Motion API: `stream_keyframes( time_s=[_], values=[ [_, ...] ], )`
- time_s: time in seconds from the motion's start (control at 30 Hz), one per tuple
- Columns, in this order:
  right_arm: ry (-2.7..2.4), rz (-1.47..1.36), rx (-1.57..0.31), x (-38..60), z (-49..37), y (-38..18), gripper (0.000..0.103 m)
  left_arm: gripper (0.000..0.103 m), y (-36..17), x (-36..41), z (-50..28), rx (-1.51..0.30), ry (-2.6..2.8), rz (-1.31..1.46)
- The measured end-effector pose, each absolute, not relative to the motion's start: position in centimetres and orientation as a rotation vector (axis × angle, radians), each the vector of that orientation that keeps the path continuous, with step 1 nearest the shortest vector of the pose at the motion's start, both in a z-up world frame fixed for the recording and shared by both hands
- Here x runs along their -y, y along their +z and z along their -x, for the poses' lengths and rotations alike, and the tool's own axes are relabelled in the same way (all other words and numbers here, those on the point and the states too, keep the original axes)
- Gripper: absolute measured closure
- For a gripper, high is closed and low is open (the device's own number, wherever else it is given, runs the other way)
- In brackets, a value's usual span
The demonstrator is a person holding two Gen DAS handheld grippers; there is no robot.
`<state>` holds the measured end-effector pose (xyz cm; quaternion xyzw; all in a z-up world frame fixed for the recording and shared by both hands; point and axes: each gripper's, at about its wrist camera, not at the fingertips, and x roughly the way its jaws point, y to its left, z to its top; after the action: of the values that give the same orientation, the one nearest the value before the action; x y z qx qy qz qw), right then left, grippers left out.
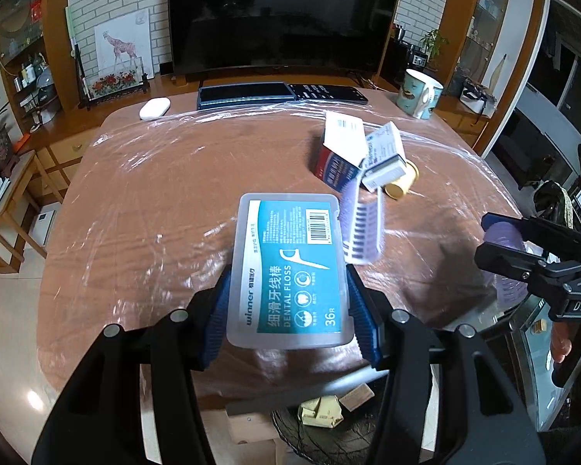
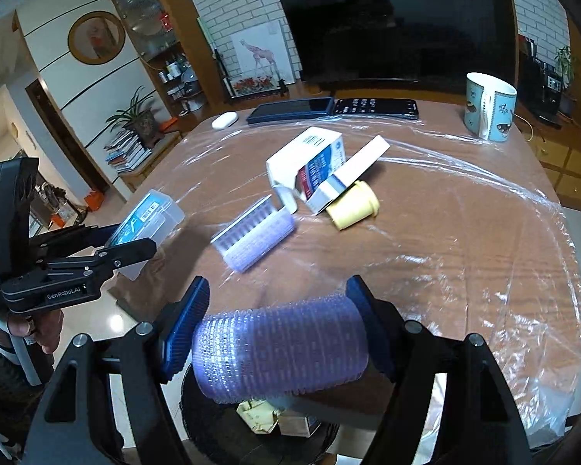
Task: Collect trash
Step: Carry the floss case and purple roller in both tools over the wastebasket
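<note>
From your left wrist camera, your left gripper (image 1: 288, 302) is clamped on the dental floss box (image 1: 290, 271), its blue pads pressing the box's two long sides, label up. The box is held above the near edge of the tabletop (image 1: 155, 201), which is covered in clear plastic film. Past the box, toward the far right part of the tabletop, lie a purple comb-like piece (image 1: 362, 228), a white and red carton (image 1: 339, 151), a smaller white box (image 1: 383, 159) leaning on it, and a yellow cap (image 1: 401, 186) just beside them. At the far edge sit a white case (image 1: 155, 108), a dark tablet (image 1: 244, 95), a phone (image 1: 329, 93) and, at the far right corner, a mug (image 1: 420, 93). Below the near edge, a dark mesh bin (image 1: 329, 438) holds crumpled yellowish scraps.

From your right wrist camera, your right gripper (image 2: 279, 341) grips a purple hair roller (image 2: 279, 352) crosswise, a pad against each end, over the near edge of the tabletop (image 2: 484, 252). The bin (image 2: 213, 426) shows directly beneath it. At the left, your other gripper holds the floss box off the left edge. The comb-like piece (image 2: 253, 234), carton (image 2: 306, 162), small box (image 2: 344, 178) and yellow cap (image 2: 352, 205) lie clustered mid-table.
</note>
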<state>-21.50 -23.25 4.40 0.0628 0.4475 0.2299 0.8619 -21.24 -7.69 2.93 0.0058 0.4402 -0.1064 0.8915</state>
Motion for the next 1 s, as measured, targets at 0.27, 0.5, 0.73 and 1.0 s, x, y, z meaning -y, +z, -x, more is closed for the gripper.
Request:
stream_keyframes(
  time_s=[0.27, 0.5, 0.73, 1.0],
  values=[
    [0.540, -0.117, -0.965, 22.3, 23.7, 4.2, 0.031, 0.047, 2.6, 8.6, 23.7, -0.933, -0.235, -0.030],
    [0.567, -0.103, -0.982, 22.0, 25.3, 4.0, 0.031, 0.047, 2.5, 9.0, 25.5, -0.943, -0.257, -0.039],
    [0.573, -0.102, -0.993, 22.3, 26.8, 3.8, 0.031, 0.047, 2.4, 9.7, 27.5, -0.947, -0.282, -0.052],
    [0.579, -0.110, -1.013, 22.6, 28.3, 3.3, 0.031, 0.047, 2.0, 10.8, 29.6, -0.962, -0.311, -0.068]
  ],
)
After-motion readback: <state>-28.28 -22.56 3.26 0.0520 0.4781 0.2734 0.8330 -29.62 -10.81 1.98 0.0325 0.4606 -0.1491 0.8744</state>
